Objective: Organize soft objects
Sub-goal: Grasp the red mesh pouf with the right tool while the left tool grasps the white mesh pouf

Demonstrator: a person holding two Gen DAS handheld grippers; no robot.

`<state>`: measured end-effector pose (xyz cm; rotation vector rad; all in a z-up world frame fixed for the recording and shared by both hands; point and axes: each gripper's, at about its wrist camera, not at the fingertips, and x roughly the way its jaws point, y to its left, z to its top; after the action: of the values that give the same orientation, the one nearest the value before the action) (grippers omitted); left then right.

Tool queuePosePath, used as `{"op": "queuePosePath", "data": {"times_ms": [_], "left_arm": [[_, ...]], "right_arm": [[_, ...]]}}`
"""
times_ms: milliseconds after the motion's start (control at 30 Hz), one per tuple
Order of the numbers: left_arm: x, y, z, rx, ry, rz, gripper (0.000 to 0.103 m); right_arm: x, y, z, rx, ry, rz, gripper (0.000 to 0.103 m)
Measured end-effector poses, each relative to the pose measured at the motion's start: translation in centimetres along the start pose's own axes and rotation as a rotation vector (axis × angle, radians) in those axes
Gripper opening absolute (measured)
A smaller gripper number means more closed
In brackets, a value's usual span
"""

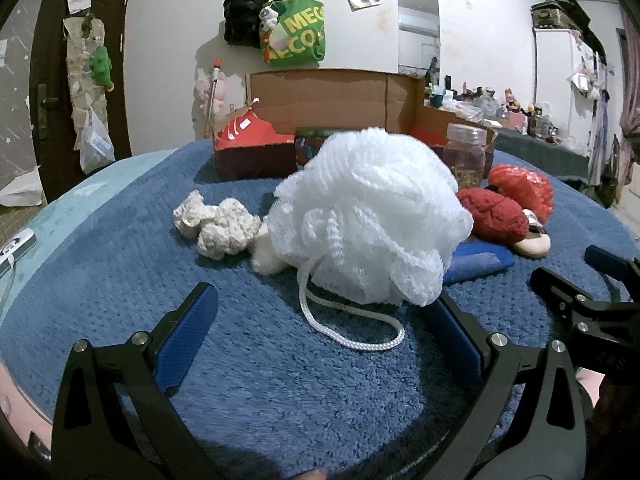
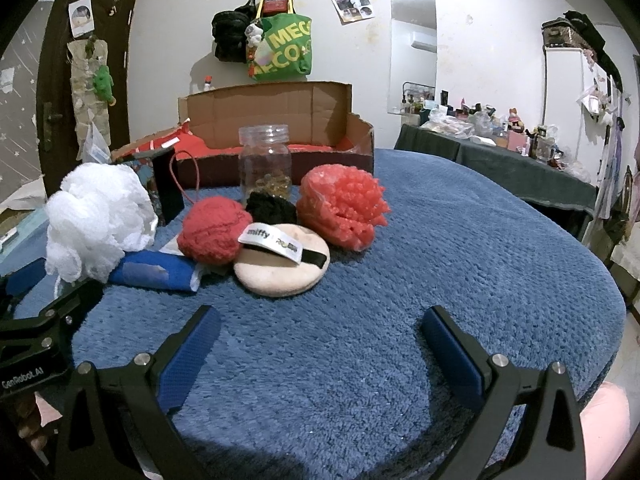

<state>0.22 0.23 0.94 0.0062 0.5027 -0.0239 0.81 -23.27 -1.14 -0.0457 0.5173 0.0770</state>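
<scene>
Left gripper (image 1: 324, 328) wide open, blue-padded fingers (image 1: 188, 332) spread over the blue fuzzy cover (image 1: 248, 392), holding nothing. White mesh loofah (image 1: 368, 216) sits on the cover just ahead of and between the jaws; right finger tip is under or against its lower edge, contact unclear. Loofah's white cord loop (image 1: 352, 320) lies on the cover between the fingers.

Left to right in left wrist view: cream fluffy lump (image 1: 216, 224) left of the loofah, small white puff (image 1: 268, 256) touching the loofah's left side, blue folded cloth (image 1: 480, 264) sticking out at its right, dark red plush ball (image 1: 496, 216), red mesh loofah (image 1: 520, 188) behind it. Open cardboard box (image 1: 328, 96) at the back with red fabric inside; clear plastic jar (image 1: 468, 152) in front of it.

Right gripper (image 2: 320, 340) also wide open, empty, fingers above bare cover, touching nothing. Ahead of it: beige powder puff (image 2: 276, 276) with a labelled ribbon, leaning against the red plush ball; black scrunchie-like item (image 2: 272, 208) behind the puff. Left gripper's body shows at left edge of right wrist view.
</scene>
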Motion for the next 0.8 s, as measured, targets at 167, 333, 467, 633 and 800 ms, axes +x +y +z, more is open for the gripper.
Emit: {"op": "queuePosePath", "data": {"times_ms": [167, 333, 467, 633, 800], "left_arm": [[-0.6, 0.2, 0.8, 0.007, -0.014, -0.014, 0.103], [-1.4, 0.0, 2.1, 0.036, -0.039, -0.043, 0.103], [-1.9, -0.2, 3.2, 0.051, -0.068, -0.075, 0.103], [-1.1, -0.6, 4.6, 0.065, -0.056, -0.101, 0.103], [0.3, -0.7, 5.7, 0.068, -0.026, -0.127, 0.103]], "right_arm": [[-1.2, 0.1, 0.9, 0.003, -0.027, 0.022, 0.103], [-1.2, -0.4, 2.5, 0.009, -0.054, 0.034, 0.103], [-0.9, -1.0, 3.4, 0.024, -0.063, 0.042, 0.103], [0.1, -1.7, 4.6, 0.034, -0.050, 0.049, 0.103], [1.8, -2.9, 6.1, 0.055, -0.013, 0.061, 0.103]]}}
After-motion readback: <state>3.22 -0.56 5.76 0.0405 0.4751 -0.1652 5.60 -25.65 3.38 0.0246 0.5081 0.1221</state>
